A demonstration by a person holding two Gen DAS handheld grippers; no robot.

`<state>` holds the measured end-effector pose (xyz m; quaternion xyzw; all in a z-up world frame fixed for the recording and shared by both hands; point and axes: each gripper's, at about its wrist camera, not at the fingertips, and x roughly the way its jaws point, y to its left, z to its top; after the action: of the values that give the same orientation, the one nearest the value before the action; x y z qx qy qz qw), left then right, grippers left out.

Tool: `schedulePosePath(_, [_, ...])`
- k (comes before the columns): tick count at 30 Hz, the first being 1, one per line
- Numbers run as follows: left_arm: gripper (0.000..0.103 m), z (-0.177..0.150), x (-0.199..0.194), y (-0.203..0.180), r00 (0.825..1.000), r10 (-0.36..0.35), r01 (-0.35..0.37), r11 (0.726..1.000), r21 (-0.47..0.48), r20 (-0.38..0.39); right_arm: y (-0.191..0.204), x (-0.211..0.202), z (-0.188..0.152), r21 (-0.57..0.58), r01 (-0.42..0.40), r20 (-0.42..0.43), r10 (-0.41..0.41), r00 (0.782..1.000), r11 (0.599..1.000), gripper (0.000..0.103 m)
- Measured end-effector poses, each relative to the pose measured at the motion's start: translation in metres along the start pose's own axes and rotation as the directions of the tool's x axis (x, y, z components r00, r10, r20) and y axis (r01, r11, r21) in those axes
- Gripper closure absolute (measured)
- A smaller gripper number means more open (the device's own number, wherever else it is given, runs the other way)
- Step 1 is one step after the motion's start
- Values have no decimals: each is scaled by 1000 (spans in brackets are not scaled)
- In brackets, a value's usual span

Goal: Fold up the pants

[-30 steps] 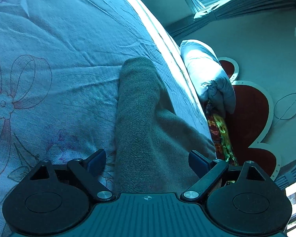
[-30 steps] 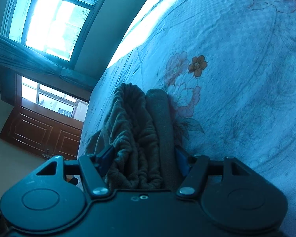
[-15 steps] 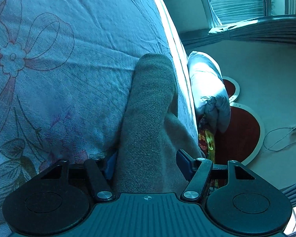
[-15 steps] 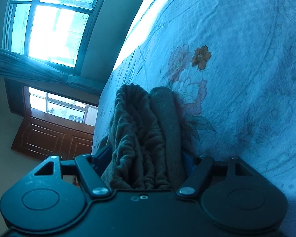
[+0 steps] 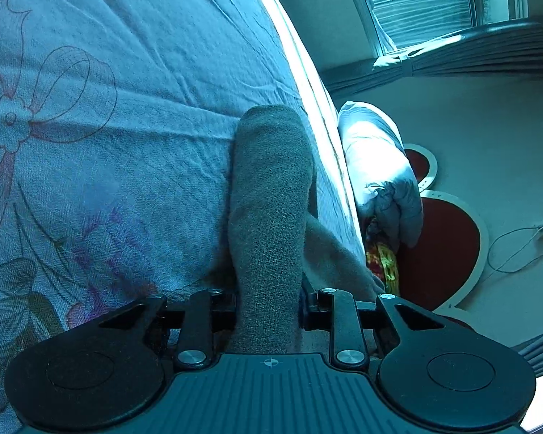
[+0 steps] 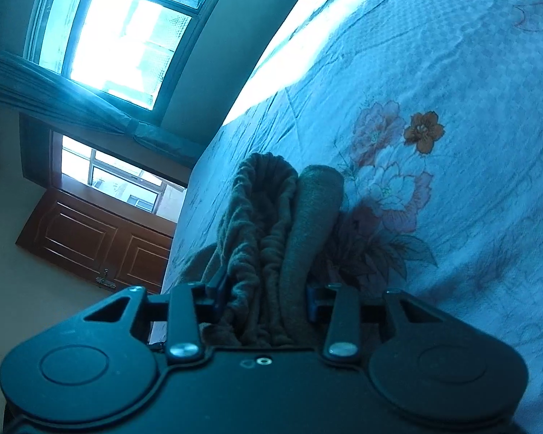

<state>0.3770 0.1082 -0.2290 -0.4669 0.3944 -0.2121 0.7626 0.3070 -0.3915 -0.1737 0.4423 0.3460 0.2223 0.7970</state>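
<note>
Left wrist: left gripper (image 5: 268, 307) fingers are clamping tight on a fold of the grey-brown knit pants (image 5: 271, 195), lying near the right edge of the floral-sheeted bed (image 5: 126, 108). Right wrist: right gripper (image 6: 262, 298) fingers, just closing, are pinching the bunched elastic waistband (image 6: 257, 209).

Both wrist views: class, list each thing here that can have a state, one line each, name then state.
left gripper: shut on pants, jaws just closed.
right gripper: shut on pants, jaws just closing.
pants: bunched, pinched at two places, lying on bedspread.
bedspread: spread flat, lightly creased.
cabinet doors: closed.
curtain: drawn aside.
</note>
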Motion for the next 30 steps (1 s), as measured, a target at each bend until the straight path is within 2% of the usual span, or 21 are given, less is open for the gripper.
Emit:
schedulePosePath(7, [75,35,-17,-22,998,-36,32,998,59,57,33,25,31,-77,-50,-20,49,999,996,72])
schedulePosePath(12, [75,83,-24,-25,993,-30,20,996,84,117,59,76,63,-128,-106,-44,101,994,986,73])
schedulePosePath(16, [75,132,-21,-20,987,-4,-13,994,106,162,64,126,89,-119,-144,-49,139,989,982,73])
schedulePosePath(18, [75,152,-11,-5,984,29,-46,995,93,175,52,148,96,-99,-127,-38,124,992,987,71])
schedulePosePath(19, [75,158,-4,7,981,56,-71,995,77,183,39,161,98,-105,-71,-35,68,997,992,62])
schedulePosePath(20, [70,161,2,18,973,117,-134,988,71,199,27,172,96,-117,51,-26,-54,998,992,54])
schedulePosePath(21, [63,161,9,30,955,210,-227,972,59,211,18,177,93,-121,130,-14,-133,991,984,50])
schedulePosePath(22, [61,157,14,41,959,167,-185,981,60,229,8,173,88,-125,86,10,-85,996,988,49])
schedulePosePath(23, [61,153,12,44,956,154,-175,983,64,249,8,169,85,-130,76,13,-75,997,989,49])
schedulePosePath(26, [60,149,8,33,950,173,-200,977,78,260,24,155,80,-199,117,50,-109,993,973,43])
schedulePosePath(29, [60,139,-6,11,938,180,-233,960,153,297,44,130,78,-240,73,107,-49,993,968,41])
schedulePosePath(30, [60,132,-10,3,936,172,-236,954,186,307,51,127,77,-254,56,99,-32,995,966,35])
